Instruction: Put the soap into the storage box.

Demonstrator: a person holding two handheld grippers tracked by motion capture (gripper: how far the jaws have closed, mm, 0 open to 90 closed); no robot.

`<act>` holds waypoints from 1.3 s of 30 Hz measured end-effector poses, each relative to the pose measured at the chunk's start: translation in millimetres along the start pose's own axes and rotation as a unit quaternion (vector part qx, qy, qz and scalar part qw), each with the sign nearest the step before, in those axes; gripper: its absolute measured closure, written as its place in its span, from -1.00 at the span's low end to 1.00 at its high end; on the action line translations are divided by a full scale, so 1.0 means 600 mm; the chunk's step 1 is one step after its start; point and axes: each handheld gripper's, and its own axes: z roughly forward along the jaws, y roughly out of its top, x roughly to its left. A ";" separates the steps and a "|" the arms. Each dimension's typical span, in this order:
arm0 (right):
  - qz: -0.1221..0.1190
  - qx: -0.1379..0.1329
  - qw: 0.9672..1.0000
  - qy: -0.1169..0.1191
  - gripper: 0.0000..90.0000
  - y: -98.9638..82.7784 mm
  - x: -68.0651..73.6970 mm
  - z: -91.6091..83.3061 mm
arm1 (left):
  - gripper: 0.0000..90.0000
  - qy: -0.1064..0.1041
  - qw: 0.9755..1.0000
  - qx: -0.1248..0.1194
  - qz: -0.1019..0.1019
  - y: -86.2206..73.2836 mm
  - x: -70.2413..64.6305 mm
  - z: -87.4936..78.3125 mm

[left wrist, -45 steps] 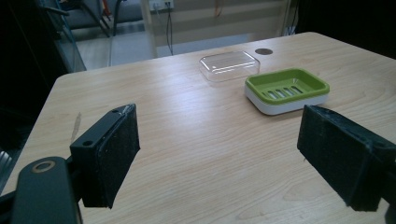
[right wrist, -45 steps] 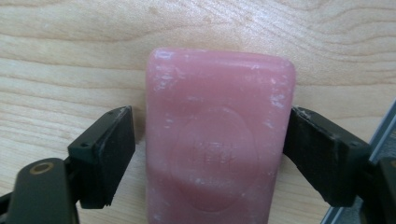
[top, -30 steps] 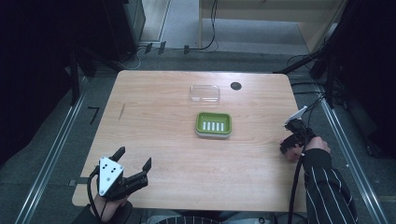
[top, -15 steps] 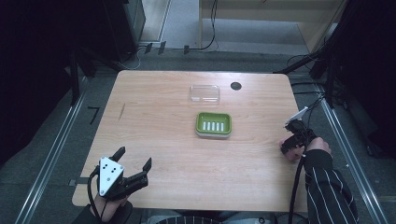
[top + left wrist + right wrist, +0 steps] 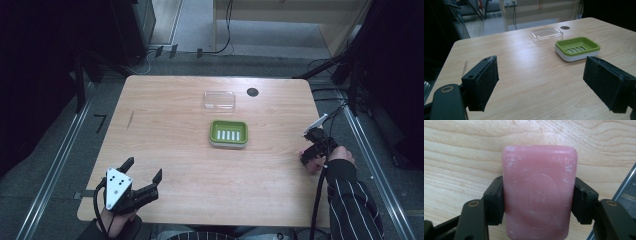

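A pink bar of soap lies on the wooden table near its right edge. My right gripper is shut on it, one black pad pressed against each long side. In the high view the right gripper points down at the table's right edge, with a hand in a striped sleeve around it. A green soap dish with a slotted floor sits near the table's middle. My left gripper rests at the near left corner, open with nothing between its pads, and faces the soap dish.
A clear plastic lid lies behind the dish, also seen as the clear lid in the left gripper view. A round black grommet is set in the table beside it. Metal floor rails run along both sides of the table.
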 end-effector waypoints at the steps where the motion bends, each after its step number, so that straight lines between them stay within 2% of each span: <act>1: -0.002 0.002 1.000 0.000 -0.13 0.000 -0.001 -0.002 | -0.70 0.001 1.000 0.000 0.000 0.000 0.000 0.000; 13: -0.013 -0.009 1.000 0.004 -0.13 0.003 -0.001 -0.019 | -0.70 0.005 1.000 0.001 -0.002 -0.002 0.002 -0.004; 28: -0.050 -0.017 0.999 0.002 -0.13 0.029 0.028 -0.030 | -0.70 0.021 1.000 0.001 -0.008 -0.007 0.008 -0.019; 39: -0.073 -0.026 0.997 -0.001 -0.13 0.042 0.038 -0.039 | -0.70 0.026 1.000 0.004 -0.008 -0.009 0.010 -0.023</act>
